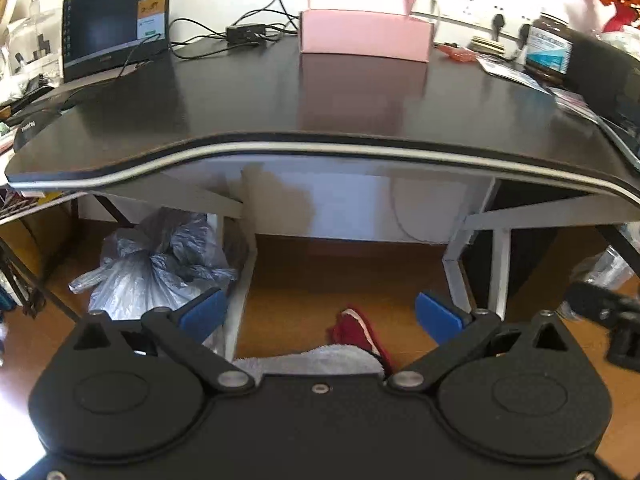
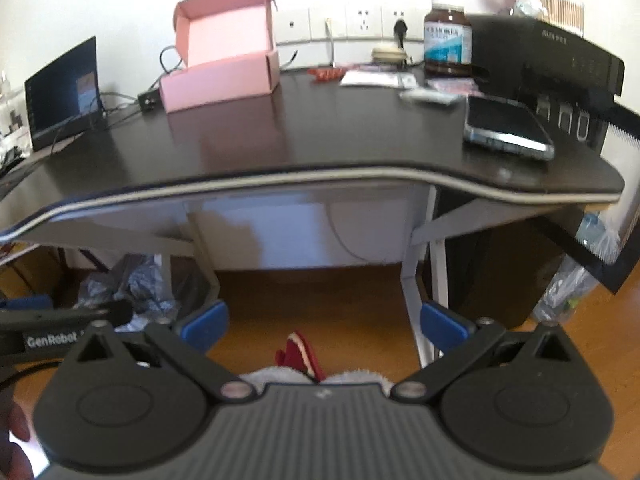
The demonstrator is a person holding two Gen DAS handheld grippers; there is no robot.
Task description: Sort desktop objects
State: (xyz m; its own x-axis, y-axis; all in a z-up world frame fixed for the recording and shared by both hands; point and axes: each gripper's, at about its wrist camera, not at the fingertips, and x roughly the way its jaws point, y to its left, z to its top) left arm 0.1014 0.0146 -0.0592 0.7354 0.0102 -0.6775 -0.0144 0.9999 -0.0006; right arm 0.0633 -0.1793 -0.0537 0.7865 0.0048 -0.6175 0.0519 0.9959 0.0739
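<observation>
A dark desk point(image 1: 240, 112) point(image 2: 320, 140) carries an open pink box point(image 1: 364, 36) point(image 2: 224, 68) at the back, a brown pill bottle point(image 1: 548, 48) point(image 2: 448, 40), a red packet point(image 2: 326, 74), papers point(image 2: 378, 79), small packets point(image 2: 430, 96) and a phone point(image 2: 506, 128) on the right. My left gripper point(image 1: 320, 314) is open and empty, held below and in front of the desk edge. My right gripper point(image 2: 324, 322) is open and empty, also in front of the desk, low over the floor.
A laptop point(image 1: 116, 20) point(image 2: 64, 92) and a cabled adapter point(image 1: 246, 32) stand at the back left. A black appliance point(image 2: 544, 64) stands at the right. Under the desk are white legs point(image 2: 424, 280), a grey bag point(image 1: 152, 268) and a red slipper point(image 1: 360, 332).
</observation>
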